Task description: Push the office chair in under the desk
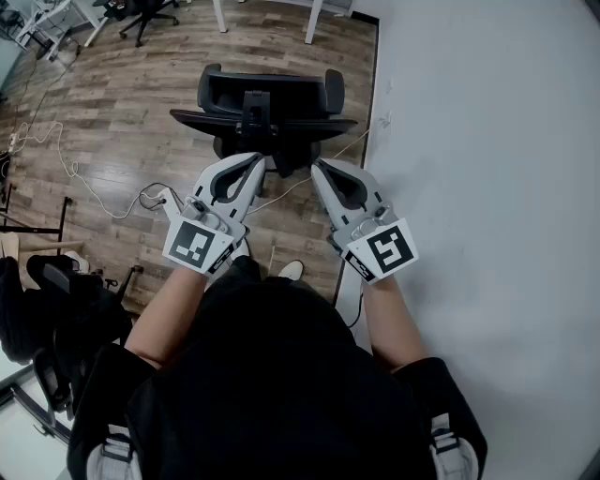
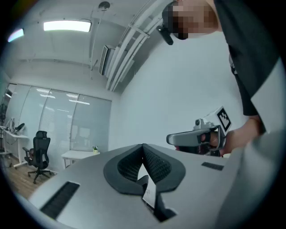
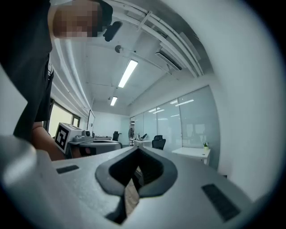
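Observation:
In the head view the black office chair point(image 1: 267, 112) stands on the wood floor, close to the white wall point(image 1: 487, 187). Beyond it show two white desk legs point(image 1: 314, 21). My left gripper point(image 1: 255, 161) and right gripper point(image 1: 317, 167) are held side by side just on my side of the chair, both shut with nothing between the jaws. Whether they touch the chair I cannot tell. In the left gripper view my left gripper point(image 2: 144, 147) points level at the wall, with the right gripper point(image 2: 196, 138) beside it. The right gripper view shows the right gripper point(image 3: 136, 150) and the left gripper point(image 3: 80, 136); the chair is out of both.
White cables point(image 1: 94, 187) and a power strip point(image 1: 169, 199) lie on the floor at the left. A black bag and frame point(image 1: 47, 309) stand at the near left. Another office chair point(image 1: 141, 14) is at the far left. My shoe point(image 1: 291, 270) is behind the chair.

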Demonstrator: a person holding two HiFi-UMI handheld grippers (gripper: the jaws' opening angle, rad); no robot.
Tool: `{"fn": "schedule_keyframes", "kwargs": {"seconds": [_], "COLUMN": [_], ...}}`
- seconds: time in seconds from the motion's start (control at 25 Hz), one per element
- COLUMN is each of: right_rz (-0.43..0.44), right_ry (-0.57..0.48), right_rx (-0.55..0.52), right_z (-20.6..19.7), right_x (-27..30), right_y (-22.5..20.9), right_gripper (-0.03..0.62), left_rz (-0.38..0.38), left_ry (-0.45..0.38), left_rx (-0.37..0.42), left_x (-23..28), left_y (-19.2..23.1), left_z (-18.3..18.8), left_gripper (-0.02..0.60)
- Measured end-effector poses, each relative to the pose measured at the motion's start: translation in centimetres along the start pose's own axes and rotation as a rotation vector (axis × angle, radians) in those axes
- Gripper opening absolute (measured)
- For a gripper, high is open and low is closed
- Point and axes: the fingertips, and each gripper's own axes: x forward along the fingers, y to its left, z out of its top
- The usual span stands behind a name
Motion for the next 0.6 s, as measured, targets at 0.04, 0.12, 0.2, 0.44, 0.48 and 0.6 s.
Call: {"fn": "schedule_keyframes", "kwargs": {"seconds": [0.04, 0.12, 0.2, 0.44, 0.48, 0.6], "right_rz": [0.003, 0.006, 0.004, 0.011, 0.015, 0.018], "right_ry": [0.001, 0.006, 0.020, 0.061, 0.070, 0.099], "right_rx": [-0.002, -0.007, -0.012, 0.063, 0.069, 0.054], "right_z": [-0.1, -0.3, -0.6, -1.8, -2.1, -3.1], "right_x": [-0.1, -0.2, -0.4, -1.2, -1.3, -1.2], "right_y": [0.1, 0.3, 0.4, 0.1, 0.0, -0.6], "right_gripper": [0.002, 0.002, 0.002, 0.002, 0.002, 0.002], "left_rz": [0.000, 0.000, 0.004, 0.010, 0.016, 0.033], "left_ry": [0.002, 0.004, 0.002, 0.021, 0.031, 0.069], "left_rx": [-0.009, -0.023, -0.029, 0.002, 0.012, 0.037], "left_x": [0.0, -0.1, -0.3, -0.9, -1.0, -1.3], "left_y": [0.0, -0.1, -0.2, -0.2, -0.2, 0.4], "left_z": [0.0, -0.1, -0.1, -0.3, -0.5, -1.5], "left_gripper": [-0.006, -0.006, -0.008, -0.006, -0.006, -0.006]}}
